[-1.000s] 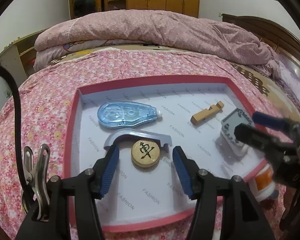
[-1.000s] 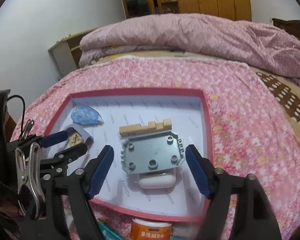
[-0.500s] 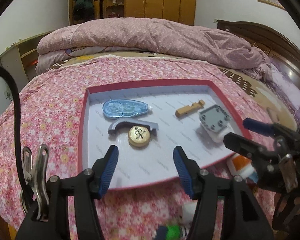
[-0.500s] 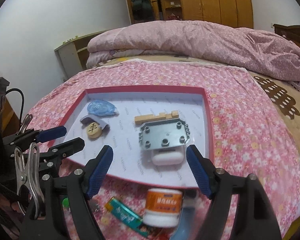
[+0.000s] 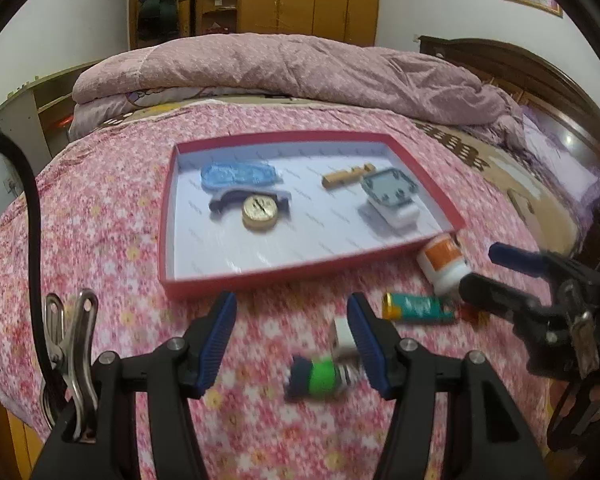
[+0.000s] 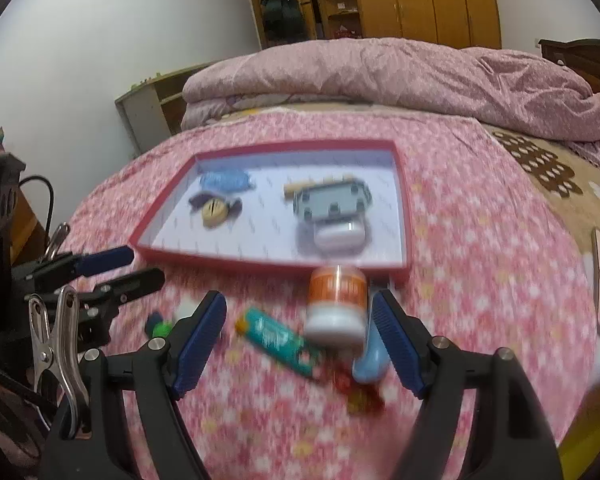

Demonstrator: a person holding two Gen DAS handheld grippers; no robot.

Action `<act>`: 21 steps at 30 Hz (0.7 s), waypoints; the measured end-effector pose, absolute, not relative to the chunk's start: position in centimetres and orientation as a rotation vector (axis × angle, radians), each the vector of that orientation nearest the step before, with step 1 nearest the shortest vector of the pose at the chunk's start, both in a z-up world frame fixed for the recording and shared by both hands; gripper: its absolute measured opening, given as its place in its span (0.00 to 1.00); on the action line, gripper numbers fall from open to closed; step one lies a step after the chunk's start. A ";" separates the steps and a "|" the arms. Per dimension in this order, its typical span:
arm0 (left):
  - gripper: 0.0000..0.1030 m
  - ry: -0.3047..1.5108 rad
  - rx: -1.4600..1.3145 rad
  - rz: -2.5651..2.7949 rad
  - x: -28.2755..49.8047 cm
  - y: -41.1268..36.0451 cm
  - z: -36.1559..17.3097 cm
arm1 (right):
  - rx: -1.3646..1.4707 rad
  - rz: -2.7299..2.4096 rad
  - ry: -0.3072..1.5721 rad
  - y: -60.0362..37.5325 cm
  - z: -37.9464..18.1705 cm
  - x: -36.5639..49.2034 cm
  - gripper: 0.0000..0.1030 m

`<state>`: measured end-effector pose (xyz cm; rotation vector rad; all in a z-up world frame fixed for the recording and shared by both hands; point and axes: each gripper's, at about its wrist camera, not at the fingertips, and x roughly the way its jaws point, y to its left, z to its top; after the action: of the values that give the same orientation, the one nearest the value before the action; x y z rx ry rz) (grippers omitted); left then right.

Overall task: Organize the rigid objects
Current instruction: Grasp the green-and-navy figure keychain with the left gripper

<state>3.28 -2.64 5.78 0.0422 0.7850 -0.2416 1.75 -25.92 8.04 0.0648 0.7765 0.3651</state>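
Note:
A red-rimmed tray [image 5: 312, 276] [image 6: 268, 266] lies on the pink floral bed. Inside are a blue tape dispenser [image 5: 236, 174], a grey curved piece [image 5: 220, 204], a round wooden chess piece [image 5: 260, 210], a wooden block [image 5: 346, 176] and a grey plate on a white case [image 5: 390, 190] [image 6: 332, 202]. In front of the tray lie an orange-and-white jar [image 5: 442, 260] [image 6: 336, 304], a teal tube [image 5: 418, 308] [image 6: 280, 340], a green-and-white small object [image 5: 320, 374] [image 6: 162, 328] and a light blue item [image 6: 370, 356]. My left gripper [image 5: 292, 340] is open over the bedspread. My right gripper [image 6: 300, 336] is open above the jar and tube.
A folded pink quilt [image 5: 284, 68] lies across the far side of the bed. Wooden wardrobes [image 5: 300, 0] stand behind it, and a wooden headboard [image 5: 540, 76] at the right. A small shelf [image 5: 24, 120] stands left of the bed. A red small item [image 6: 352, 388] lies near the tube.
Both grippers have pulled back from the tray toward the near edge of the bed. The loose jar, tube and green object have come into view in front of them. Both stay open.

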 end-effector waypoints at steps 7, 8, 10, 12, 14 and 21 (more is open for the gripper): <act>0.59 0.826 0.057 -0.268 1.7 -3.2 4.0 | 0.005 0.357 0.803 -26.2 5.9 -1.5 0.75; 0.59 0.834 0.062 -0.271 1.6 -3.4 3.6 | -0.001 0.356 0.806 -26.3 5.6 -2.0 0.75; 0.59 0.847 0.064 -0.273 1.5 -3.6 3.0 | -0.008 0.357 0.814 -26.4 5.0 -2.6 0.75; 0.59 0.859 0.067 -0.276 1.5 -3.8 2.4 | -0.014 0.357 0.827 -26.4 4.4 -3.1 0.75; 0.59 0.862 0.073 -0.269 1.6 -4.1 2.0 | -0.022 0.357 0.840 -26.4 3.7 -3.3 0.75; 0.59 0.843 0.111 -0.240 1.6 -5.0 1.0 | 0.029 0.371 0.870 -26.8 2.6 -3.5 0.75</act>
<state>1.64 -4.96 0.99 0.1115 0.8434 -0.2398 -3.53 -26.80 2.56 0.0288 0.8702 0.3709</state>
